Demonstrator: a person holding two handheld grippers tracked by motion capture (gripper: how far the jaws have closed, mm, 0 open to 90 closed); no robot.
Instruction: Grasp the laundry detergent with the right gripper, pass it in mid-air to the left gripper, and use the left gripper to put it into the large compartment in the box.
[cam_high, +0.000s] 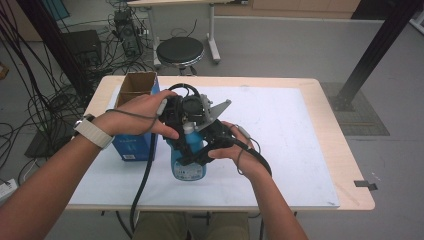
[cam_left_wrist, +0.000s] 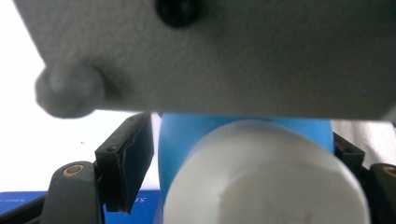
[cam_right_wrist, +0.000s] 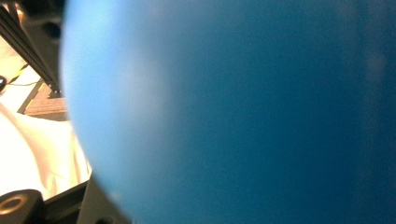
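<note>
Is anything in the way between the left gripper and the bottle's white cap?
Nothing visible. In the left gripper view the white cap of the blue bottle already sits between the left gripper's jaws; the grey plate overhead belongs to the other gripper.

The blue bottle (cam_right_wrist: 233, 112) sits tight against the lens, blurred.

Even indoor light above; both gripper views blurred, overexposed.

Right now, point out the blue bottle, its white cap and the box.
blue bottle (cam_high: 187, 167), high view, on its label near the base
white cap (cam_left_wrist: 266, 186), left gripper view, on its top face
box (cam_high: 131, 147), high view, on its blue front side
</note>
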